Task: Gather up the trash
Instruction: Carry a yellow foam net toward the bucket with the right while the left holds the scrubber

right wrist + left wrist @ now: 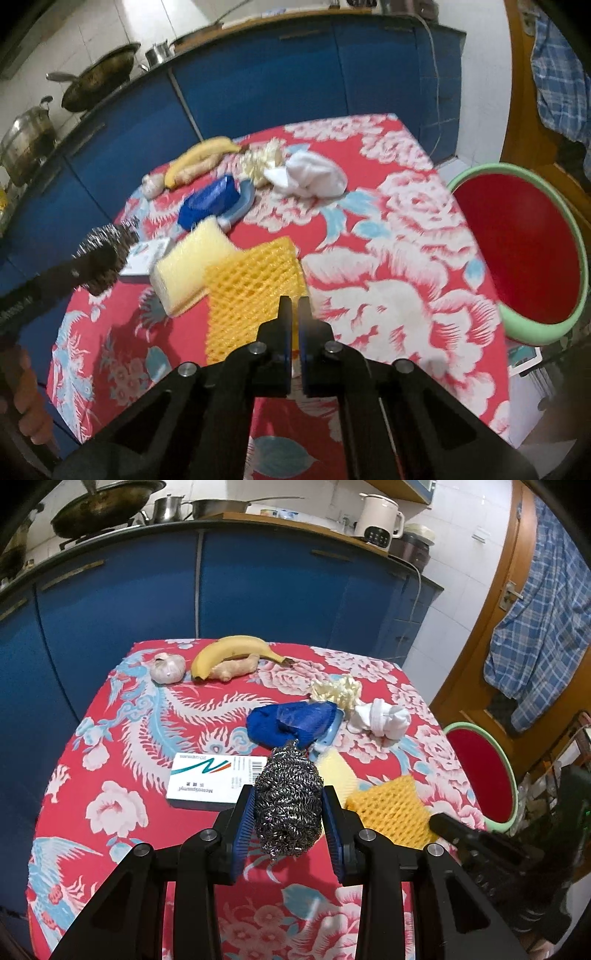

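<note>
clamping a steel wool scourer (288, 805) between its blue pads, the left gripper (289, 801) holds it just above the red floral tablecloth (122, 738), in front of a white medicine box (210, 779). right gripper (294, 306): jaws drawn together with only a sliver between them, and a thin edge of the yellow foam fruit net (251, 280) appears pinched in that sliver; motion blur, not fully certain.

containers: one basin (576, 258), pale green outside, red inside, sits off the table's right edge, lower than the tabletop. its visible interior holds nothing.

on the cloth: pale yellow sponge (192, 262) touching the net's far-left edge; blue crumpled bag (291, 722) over a light blue piece; white sock (384, 720); cream crumpled wrapper (338, 690); banana (236, 651) curved around a ginger root (236, 668); garlic bulb (168, 668) beside them at the far edge.

behind: blue cabinets (258, 590) with a wok (103, 509) and a white kettle (378, 518) on the counter.
</note>
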